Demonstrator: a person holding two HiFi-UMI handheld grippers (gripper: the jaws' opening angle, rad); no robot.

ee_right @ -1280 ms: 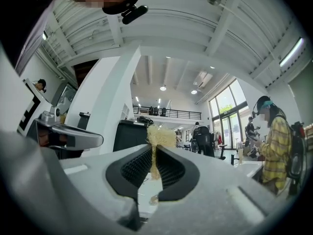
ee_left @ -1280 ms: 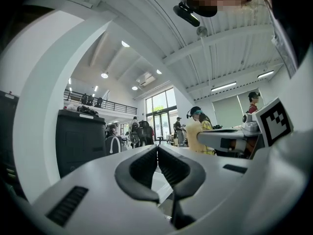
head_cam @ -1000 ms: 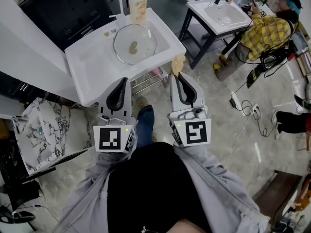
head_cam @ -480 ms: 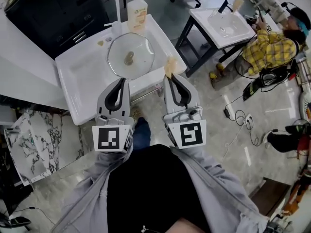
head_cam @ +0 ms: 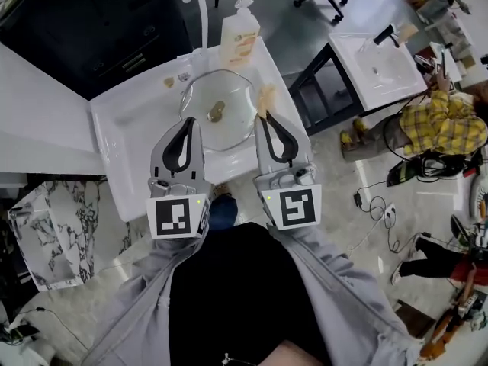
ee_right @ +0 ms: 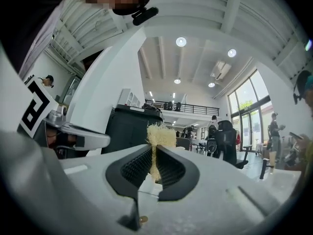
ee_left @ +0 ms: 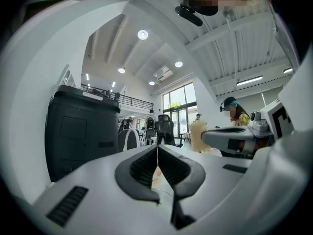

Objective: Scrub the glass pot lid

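The round clear glass pot lid (head_cam: 229, 97) lay flat in the basin of the white rectangular sink (head_cam: 130, 139), towards its back right corner, with its tan knob (head_cam: 216, 115) facing up. A pale yellow pump bottle of soap (head_cam: 240, 30) stood on the sink's back edge just behind the lid, beside the white curved faucet (head_cam: 200, 6).

The left gripper (head_cam: 187, 120) was held over the sink's front edge, its tips by the lid's near left rim. Its jaws were pressed together with nothing between them. The right gripper (head_cam: 264, 115) was held alongside it at the lid's right rim, pinching a pale yellow fibrous scrubbing sponge (ee_right: 160, 133) whose top stuck out past the tips. Whether the sponge touched the glass could not be told.
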